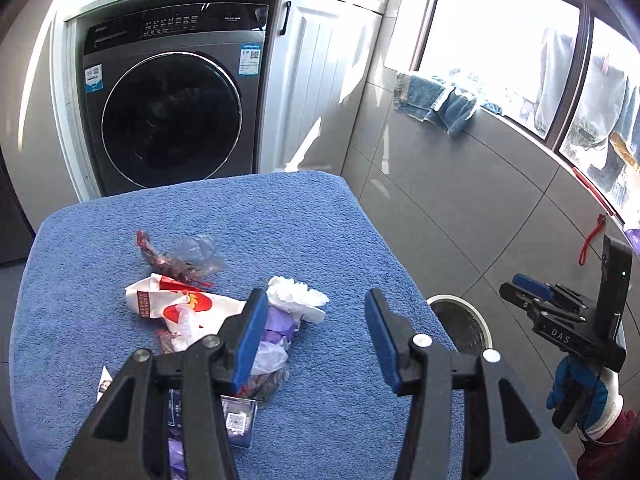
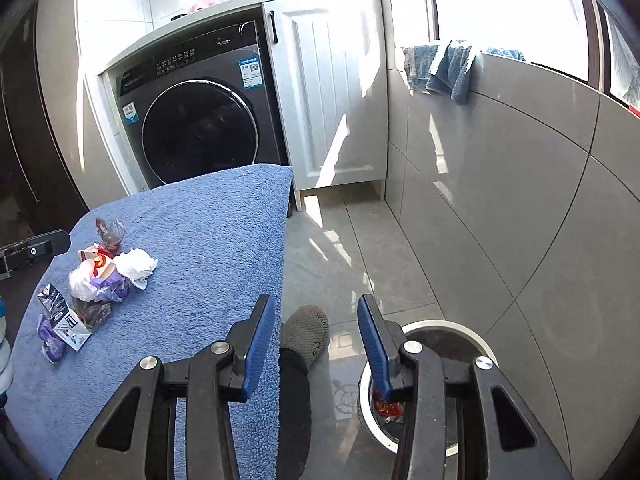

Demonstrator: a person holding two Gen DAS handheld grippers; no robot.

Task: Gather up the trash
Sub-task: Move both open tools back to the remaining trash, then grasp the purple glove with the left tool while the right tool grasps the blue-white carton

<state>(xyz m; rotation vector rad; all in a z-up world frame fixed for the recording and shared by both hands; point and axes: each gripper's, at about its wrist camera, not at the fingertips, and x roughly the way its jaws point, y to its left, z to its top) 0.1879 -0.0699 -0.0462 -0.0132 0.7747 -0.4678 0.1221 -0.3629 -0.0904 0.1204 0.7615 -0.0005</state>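
Since trash pile (image 1: pixel 224 316) near surface's (image 1: pixel 320 220) left edge looks light, crinkly, soft, I'd pinch white wad (image 1: pixel 298 296); left tongs (image 1: pixel 316 332), right tongs (image 2: pixel 316 344) both agape, empty.

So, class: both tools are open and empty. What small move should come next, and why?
Probably lower the open left tool onto the white crumpled tissue just ahead of it. The right tool hangs open by the bin, which already holds a red wrapper.

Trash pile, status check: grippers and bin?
Left gripper and right gripper open, empty. Trash pile on blue towel. Bin on floor, red wrapper inside. Nothing blocking.
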